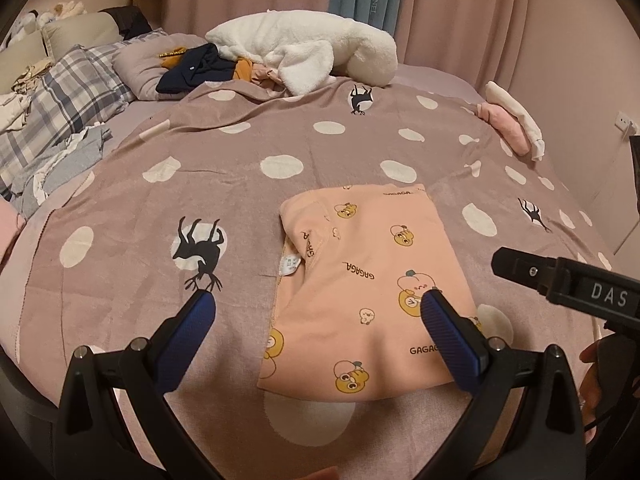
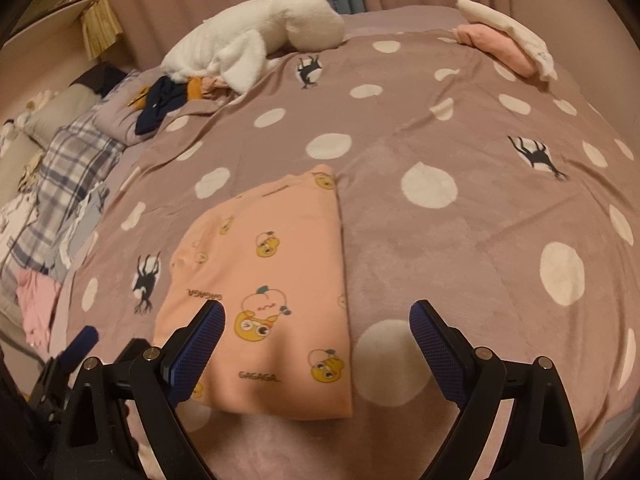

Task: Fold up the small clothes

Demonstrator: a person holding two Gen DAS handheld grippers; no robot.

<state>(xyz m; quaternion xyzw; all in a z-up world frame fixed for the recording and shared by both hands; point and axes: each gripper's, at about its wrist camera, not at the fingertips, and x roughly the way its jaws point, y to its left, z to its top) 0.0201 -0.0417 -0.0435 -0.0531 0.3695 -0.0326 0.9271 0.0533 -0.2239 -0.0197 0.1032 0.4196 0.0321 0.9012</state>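
A small peach garment (image 1: 360, 280) printed with yellow cartoon figures and "GAGAGA" lies partly folded on the mauve dotted blanket (image 1: 240, 152). The right wrist view shows the same garment (image 2: 272, 272) left of centre. My left gripper (image 1: 318, 312) hovers open above its near left part, the right blue pad over the cloth. My right gripper (image 2: 318, 322) is open too, its left pad over the garment and its right pad over bare blanket (image 2: 460, 240). From the right, the right gripper's black body (image 1: 568, 280) enters the left wrist view. Neither holds anything.
A white fluffy heap (image 1: 304, 48) and dark and orange clothes (image 1: 200, 66) lie at the far side. Folded pink and white pieces (image 1: 514, 124) sit far right. A plaid pillow (image 1: 60, 100) and loose clothes (image 1: 60, 164) lie left. Curtains (image 1: 460, 8) hang behind.
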